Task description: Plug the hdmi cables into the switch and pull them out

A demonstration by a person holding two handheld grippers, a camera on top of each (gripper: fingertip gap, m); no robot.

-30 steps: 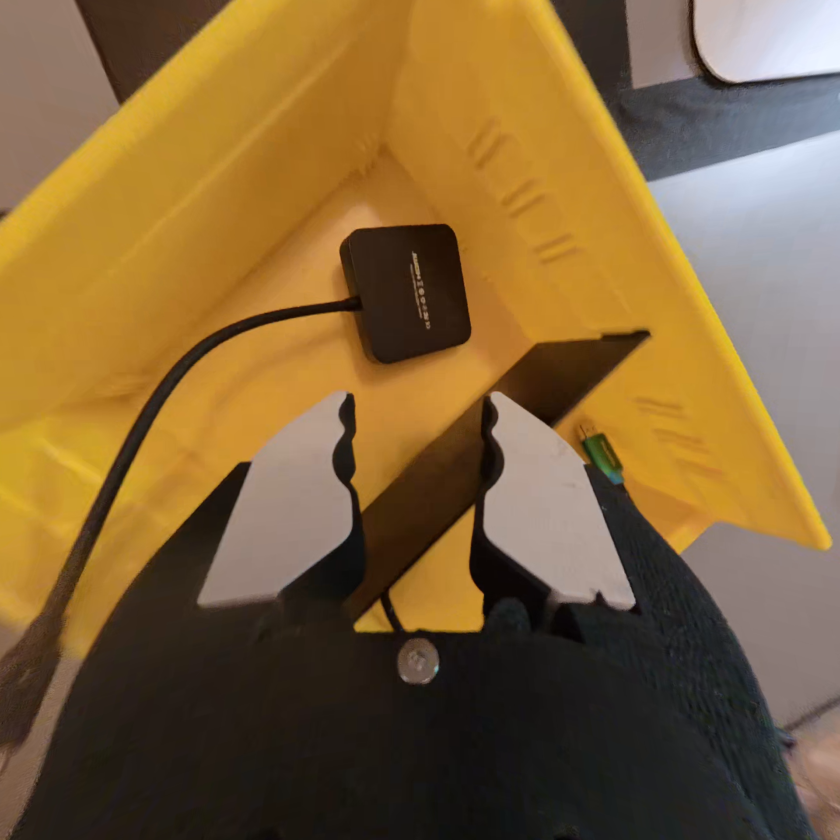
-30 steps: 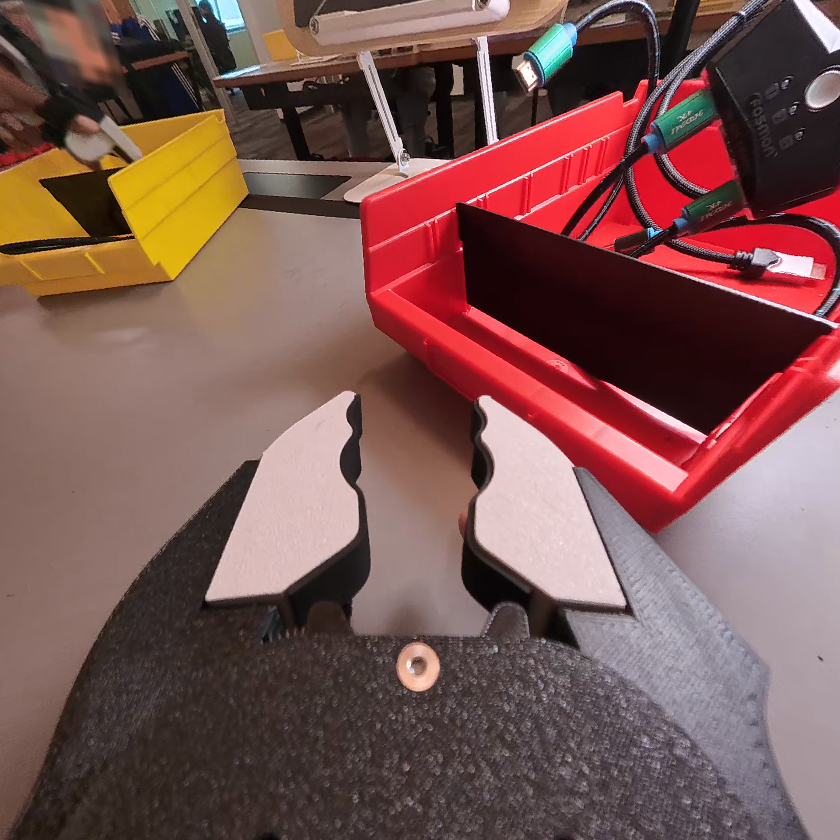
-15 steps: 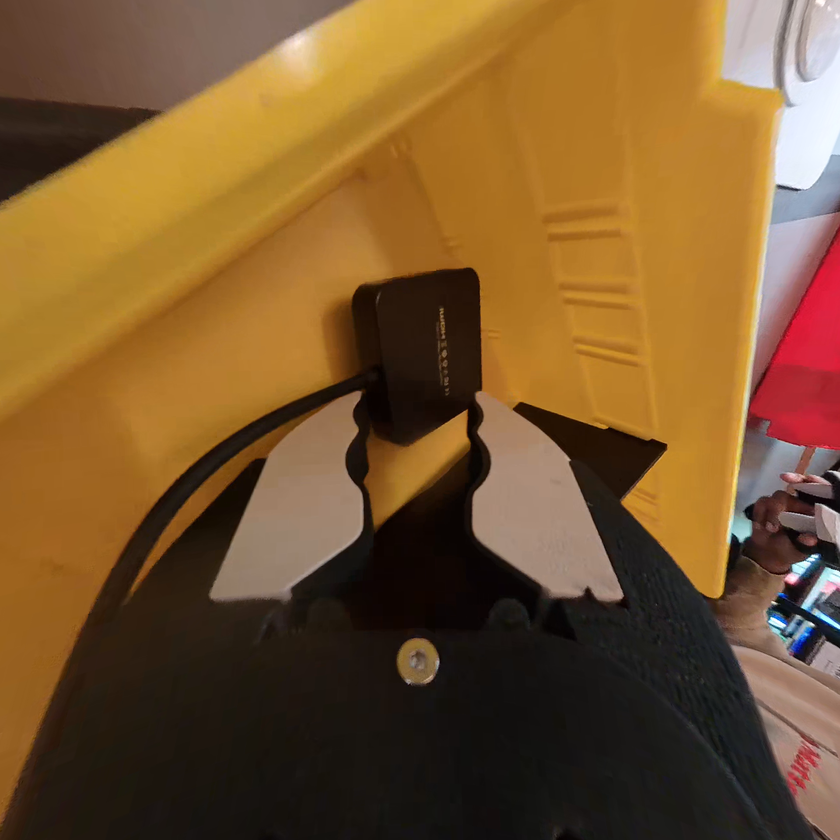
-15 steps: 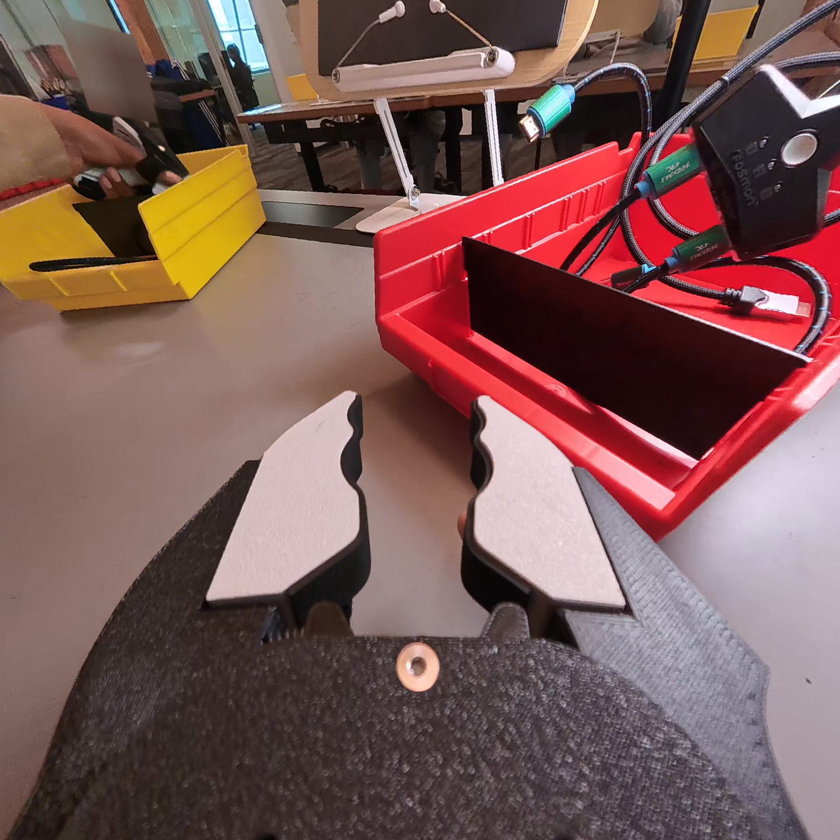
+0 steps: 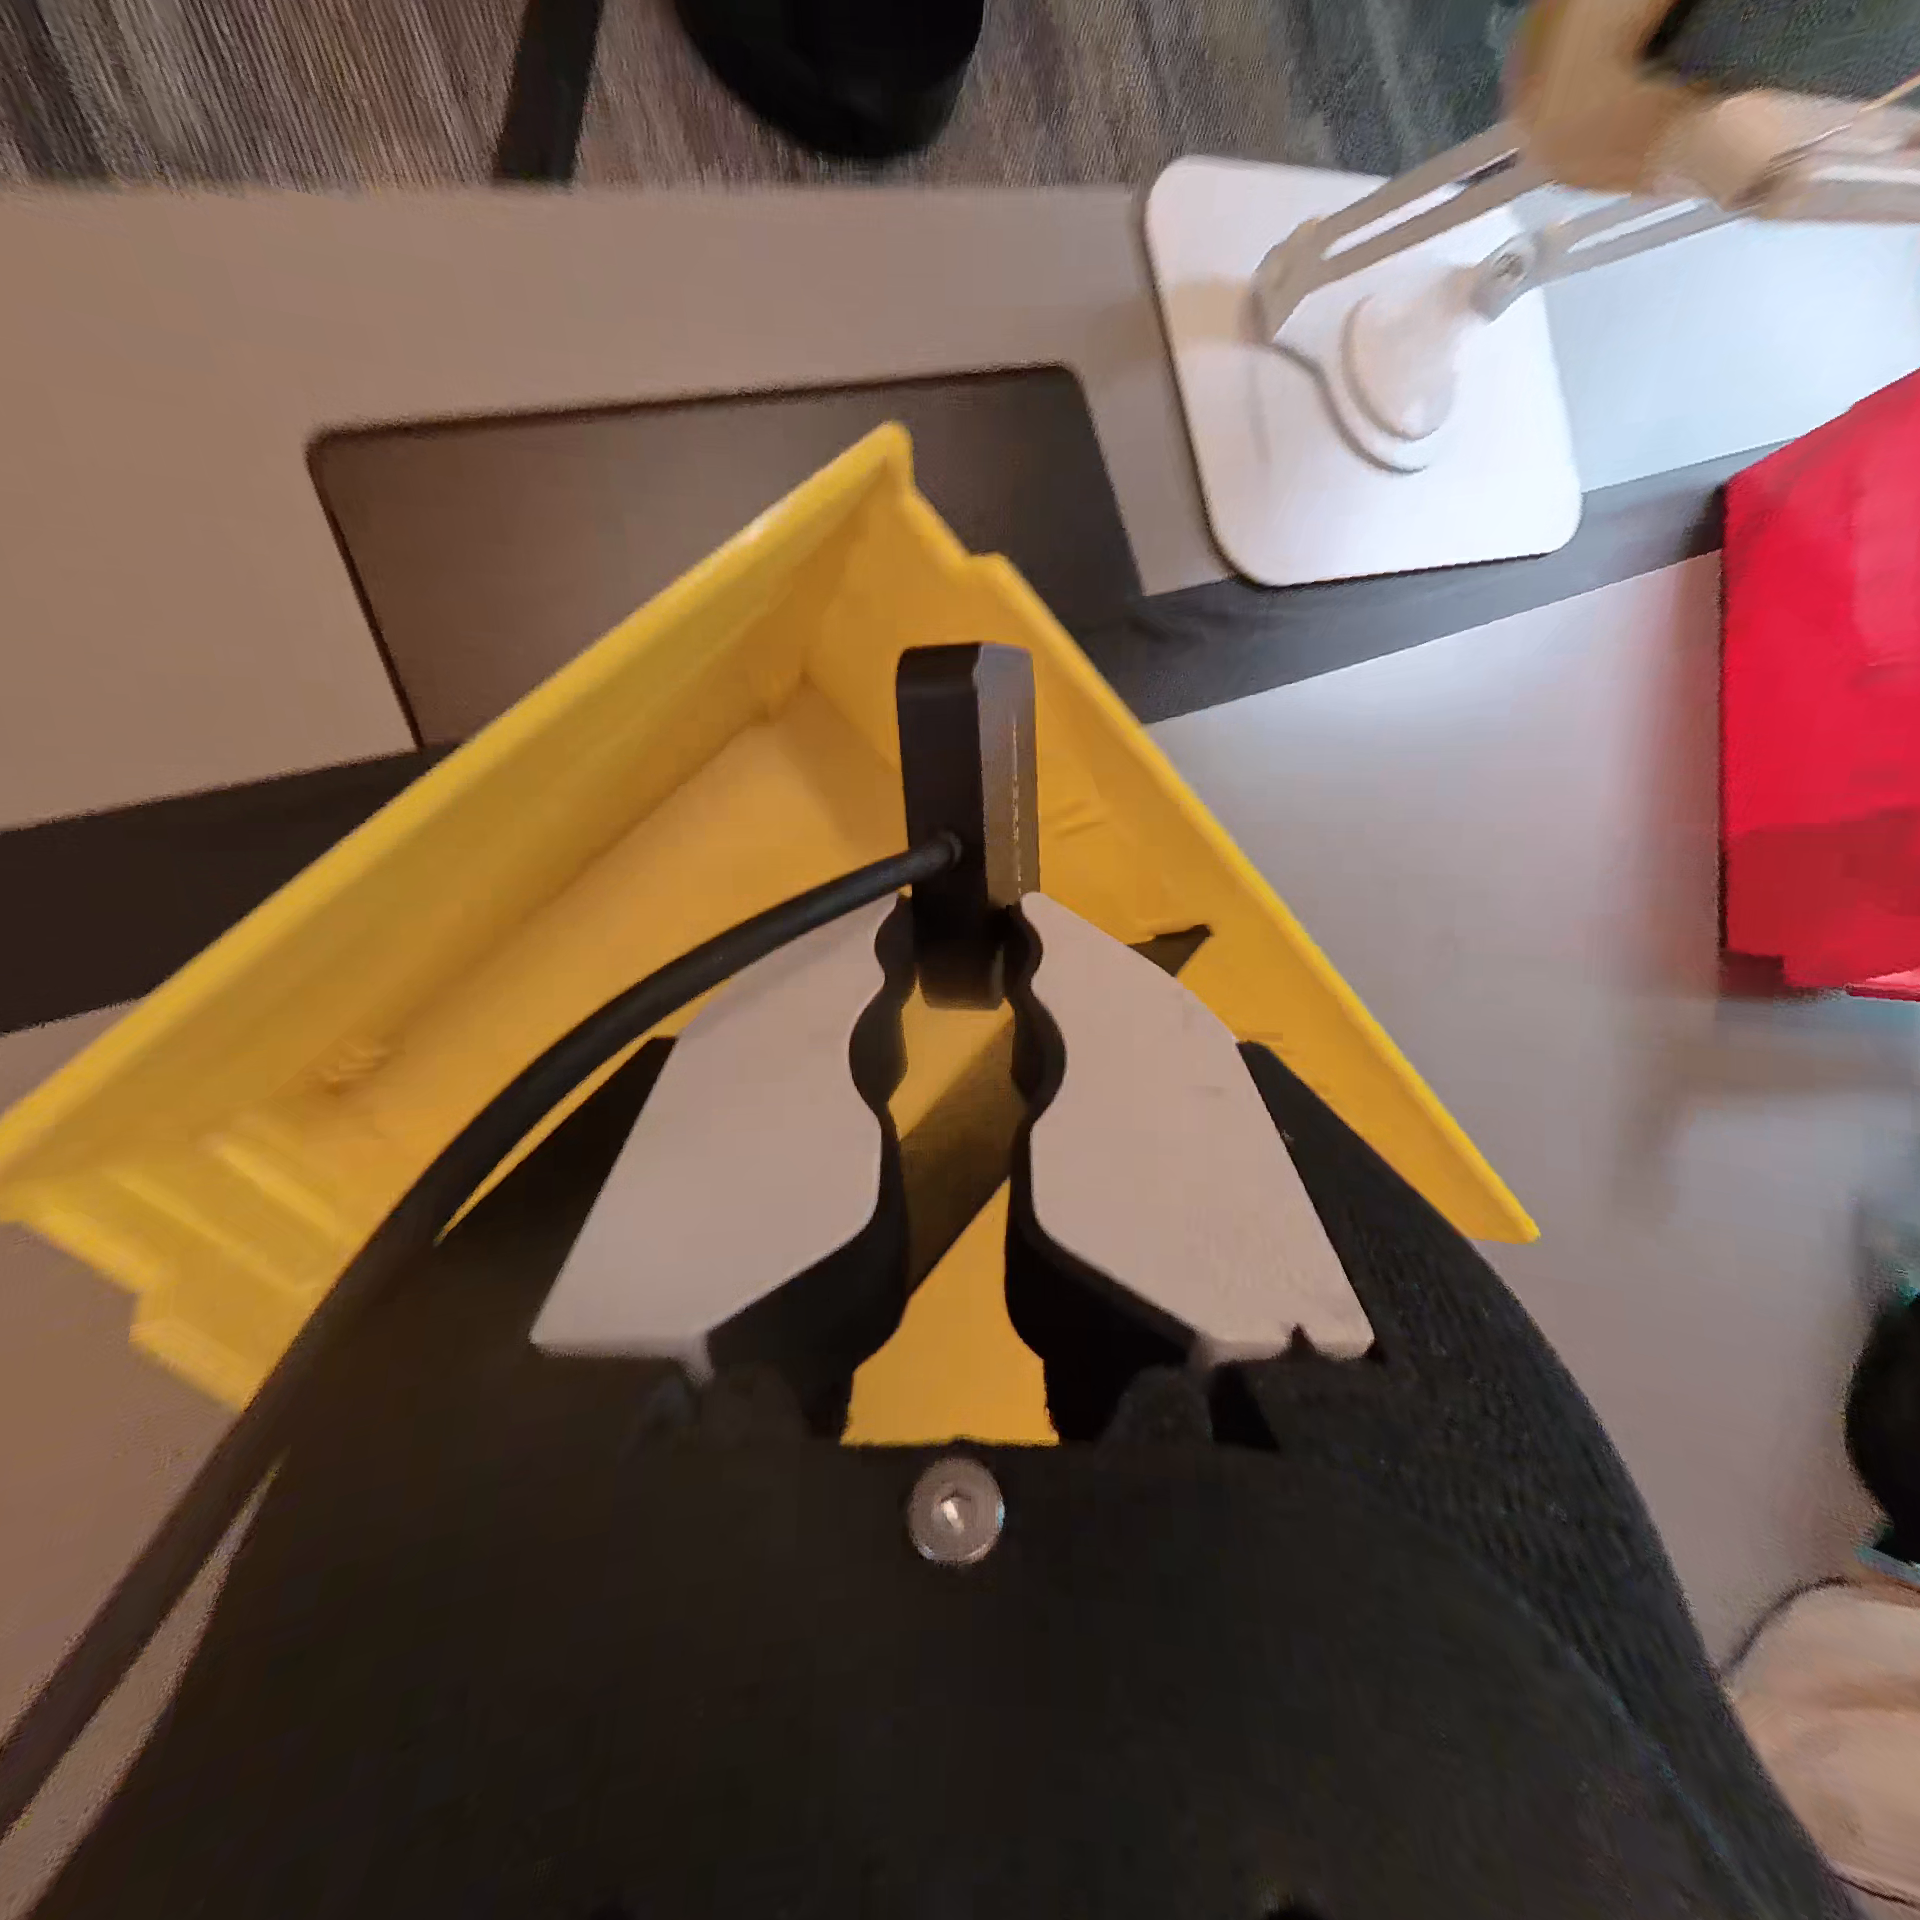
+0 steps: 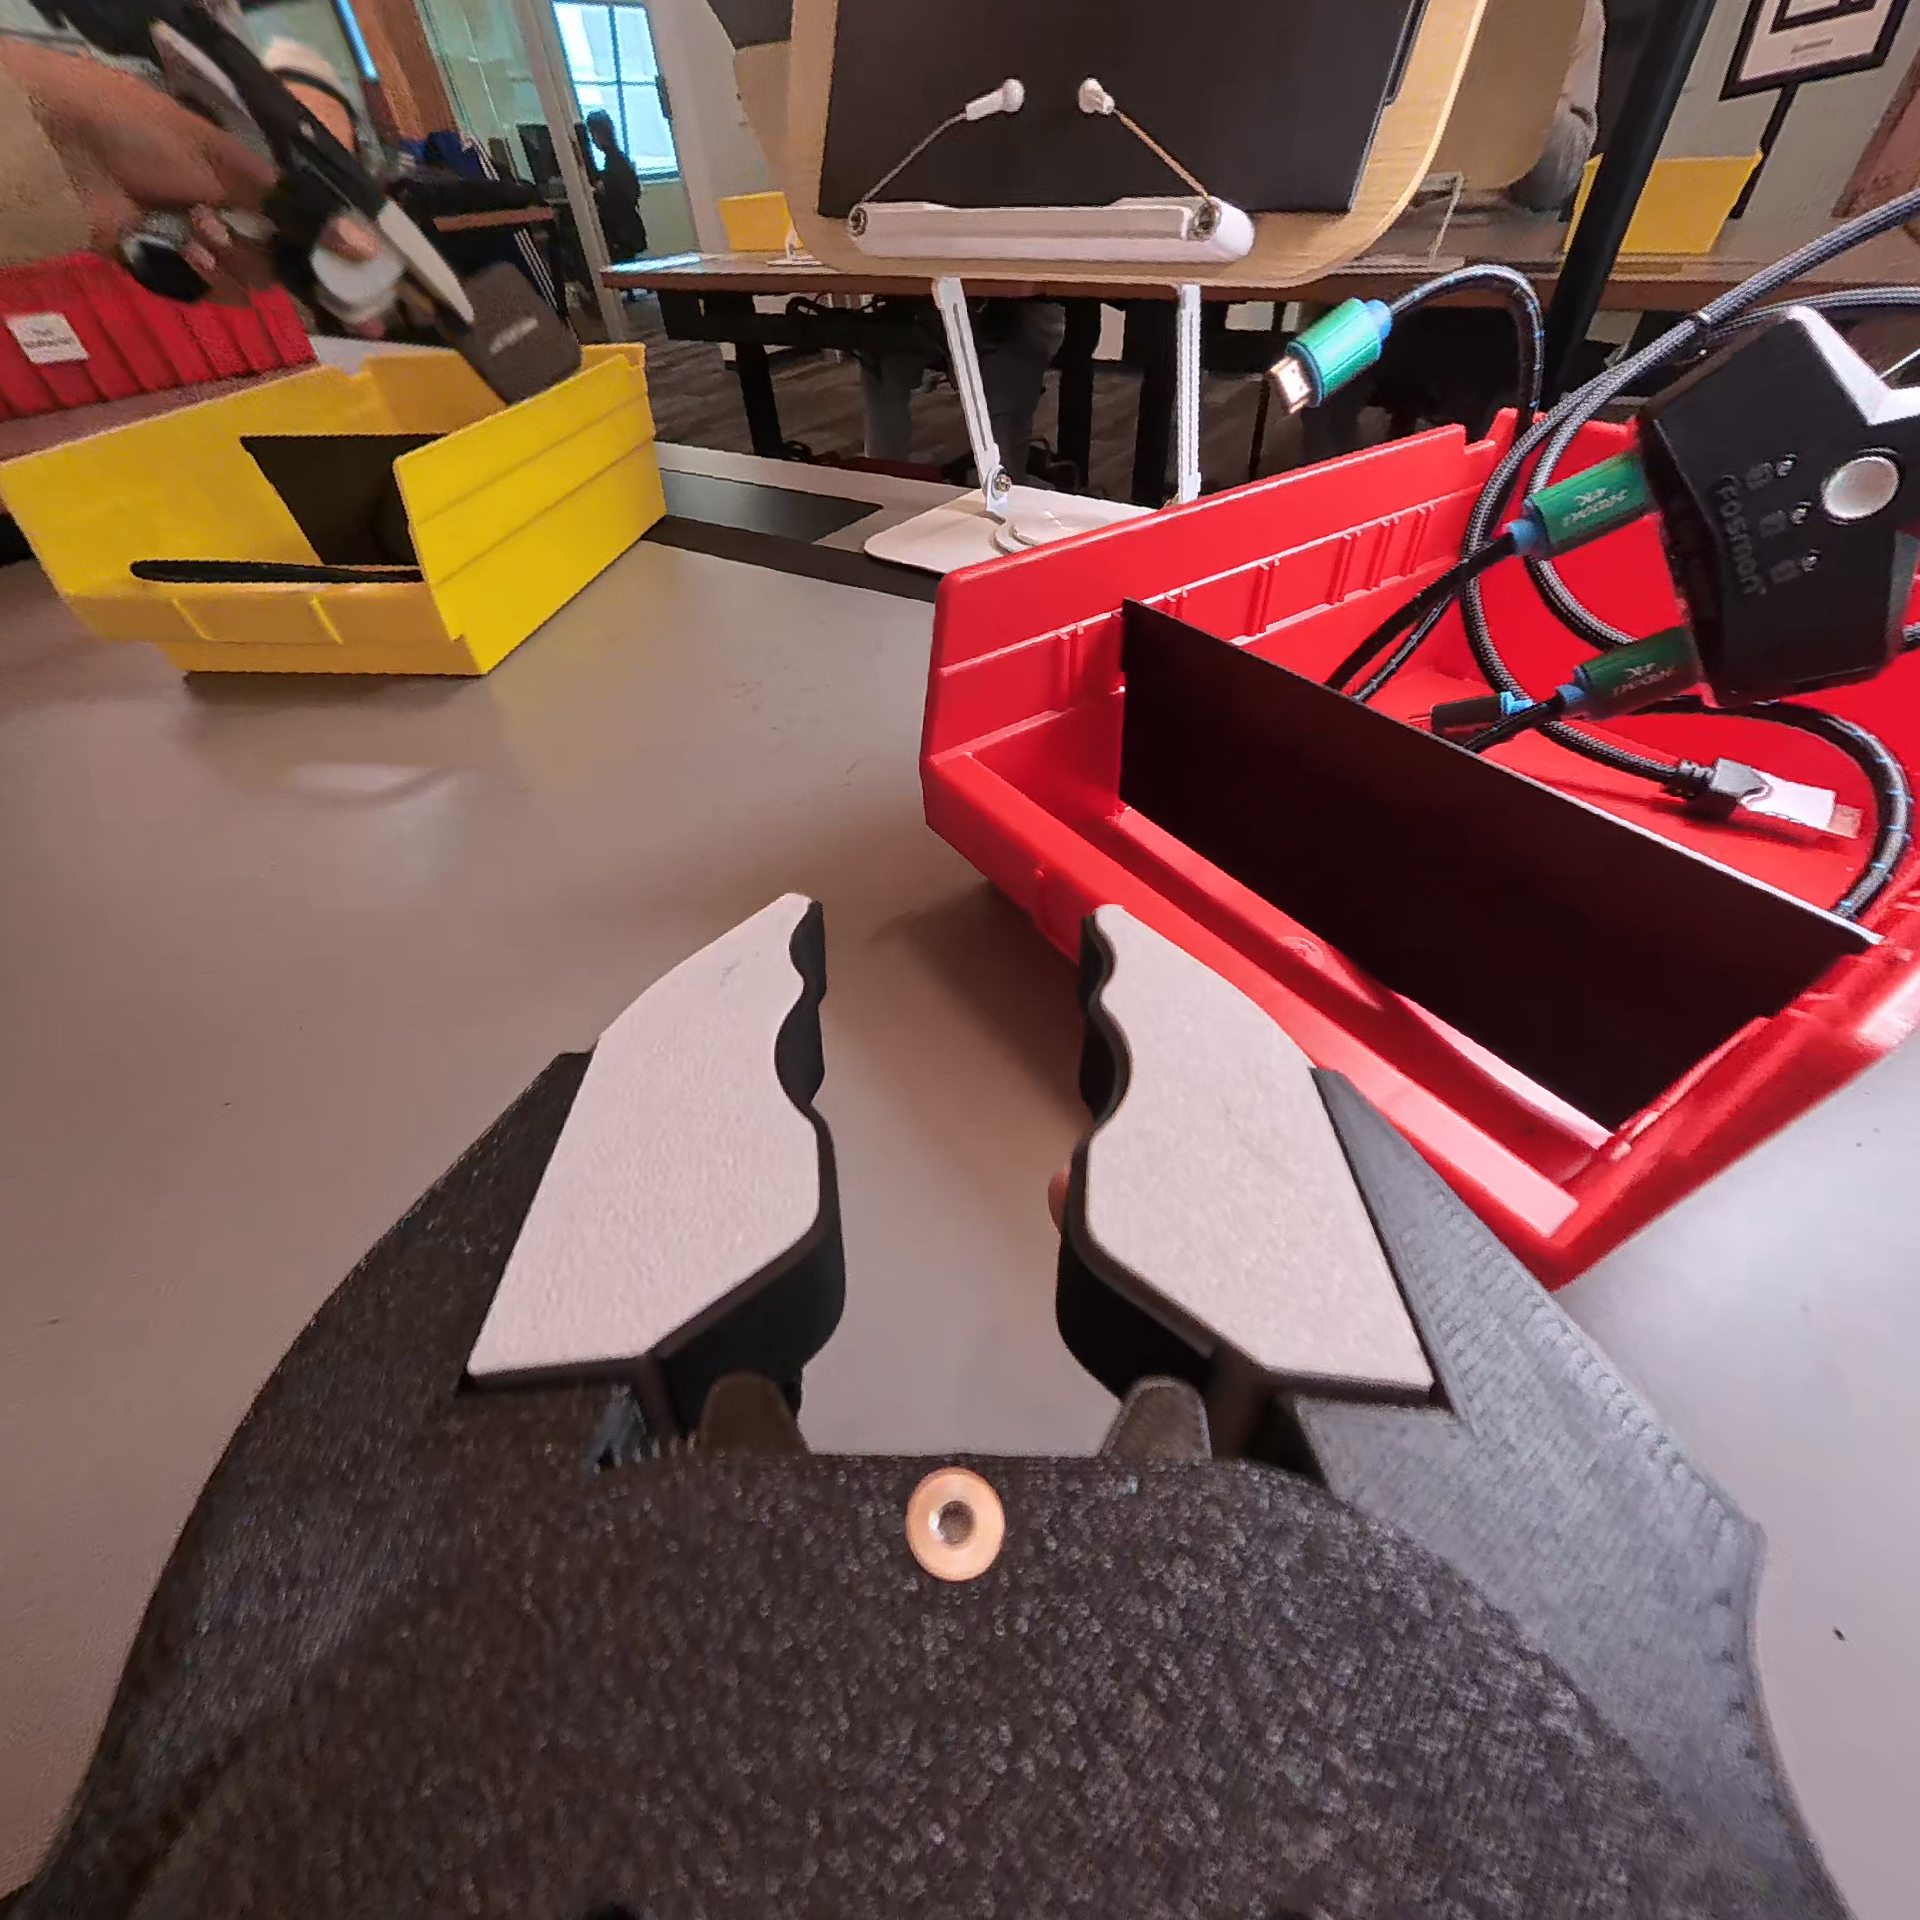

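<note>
The left tongs (image 5: 961, 935) are narrowed onto a flat black switch (image 5: 966, 790), pinching its lower end between the two tips so that it stands edge-on and upright above the yellow bin (image 5: 436, 966). Both grey fingers (image 5: 727, 1174) press against the switch's sides, and most of its body sticks out beyond them. A black cable (image 5: 582, 1049) leaves the switch's left side just above the tips and curves down to the left across the bin's edge. A black divider (image 5: 951, 1132) inside the bin shows through the gap between the fingers. From the right wrist view, the same switch (image 6: 520, 332) hangs tilted over the yellow bin's (image 6: 520, 520) back corner, gripped by the left tongs (image 6: 436, 275) in a person's hand (image 6: 135, 177). The right tongs (image 6: 951, 956) are wide apart with nothing between them, low over the grey surface (image 6: 416, 883) and just beside the near corner of a red bin (image 6: 1195, 582). That bin has a black divider (image 6: 1455, 894) and holds a second black switch (image 6: 1797, 540) raised over it with green-ended braided hdmi cables (image 6: 1579, 509) plugged into its side, one loose green plug (image 6: 1330, 353) sticking up behind the bin and a silver connector (image 6: 1787, 805) lying on the red floor. A white stand (image 6: 997, 520) sits on the surface between the two bins.
</note>
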